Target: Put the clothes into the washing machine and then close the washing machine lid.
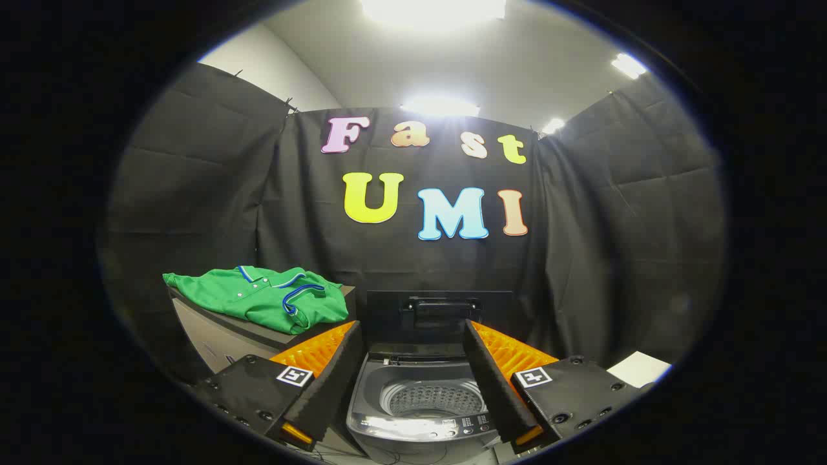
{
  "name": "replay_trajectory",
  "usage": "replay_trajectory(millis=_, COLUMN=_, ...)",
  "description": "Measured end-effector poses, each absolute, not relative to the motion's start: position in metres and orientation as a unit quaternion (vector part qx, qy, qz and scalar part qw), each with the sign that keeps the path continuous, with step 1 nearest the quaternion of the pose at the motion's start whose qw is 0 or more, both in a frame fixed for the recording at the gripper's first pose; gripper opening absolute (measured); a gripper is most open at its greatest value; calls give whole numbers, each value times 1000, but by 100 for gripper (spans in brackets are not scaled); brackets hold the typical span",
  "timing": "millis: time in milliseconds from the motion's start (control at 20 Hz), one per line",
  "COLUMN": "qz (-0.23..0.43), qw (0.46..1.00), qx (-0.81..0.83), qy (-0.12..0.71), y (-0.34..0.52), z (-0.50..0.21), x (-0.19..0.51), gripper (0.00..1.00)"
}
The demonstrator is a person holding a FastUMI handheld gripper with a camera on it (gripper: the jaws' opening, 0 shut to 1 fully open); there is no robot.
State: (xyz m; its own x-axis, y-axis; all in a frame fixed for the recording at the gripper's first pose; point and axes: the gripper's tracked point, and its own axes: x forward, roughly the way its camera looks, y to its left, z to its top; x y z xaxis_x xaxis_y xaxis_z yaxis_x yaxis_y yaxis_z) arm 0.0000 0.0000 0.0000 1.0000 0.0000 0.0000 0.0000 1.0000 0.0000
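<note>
A cloth-walled recording booth (194, 168) (ceiling lights (433, 10) overhead).

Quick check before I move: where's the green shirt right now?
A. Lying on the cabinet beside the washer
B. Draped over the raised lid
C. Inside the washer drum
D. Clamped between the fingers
A: the green shirt lies folded on the cabinet beside the washing machine, beyond the open gripper.

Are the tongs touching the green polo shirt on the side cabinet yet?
Apart. In the gripper view the open tongs frame the grey top-loading washing machine's drum, while the green polo shirt lies on the cabinet beyond the left finger, with dark cabinet top between.
</note>
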Motion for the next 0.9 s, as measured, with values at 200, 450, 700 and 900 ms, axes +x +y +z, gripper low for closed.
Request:
replay_trajectory(millis=200, qz=0, qw=1000, qx=6, qy=1, y=-1, z=-2, x=-3, gripper=98)
replay_trajectory(millis=450, qz=2, qw=1000, qx=-1, qy=-3, y=-4, z=0, x=-8, gripper=98)
replay_trajectory(millis=700, qz=10, qw=1000, qx=3, qy=-2, y=-5, z=0, x=-13, gripper=98)
replay_trajectory(millis=900, qz=15, qw=1000, qx=-4, qy=-7, y=-9, z=3, x=-17, gripper=98)
